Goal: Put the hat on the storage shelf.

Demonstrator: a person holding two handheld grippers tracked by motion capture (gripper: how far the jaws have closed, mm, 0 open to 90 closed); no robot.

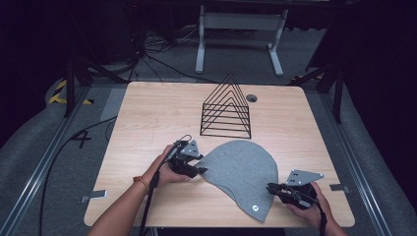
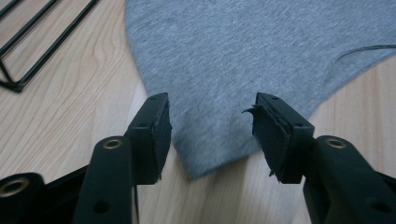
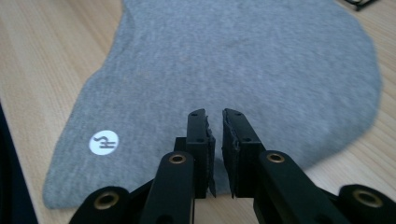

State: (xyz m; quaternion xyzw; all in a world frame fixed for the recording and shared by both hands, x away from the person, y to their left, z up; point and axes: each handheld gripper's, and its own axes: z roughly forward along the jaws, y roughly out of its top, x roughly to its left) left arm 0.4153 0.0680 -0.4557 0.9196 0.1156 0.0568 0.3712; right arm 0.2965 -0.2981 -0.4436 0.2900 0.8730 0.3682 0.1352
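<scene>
Wooden table (image 1: 147,113), grey cloth (image 1: 241,169), black wire rack (image 1: 226,110), dark carpeted room.

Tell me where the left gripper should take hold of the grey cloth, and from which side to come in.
Grip the pointed corner of the grey cloth nearest the left gripper. It lies flat on the table, tapering to a tip between the open jaws, so probably come in low from the cloth's left edge, sliding one jaw under the tip.
</scene>
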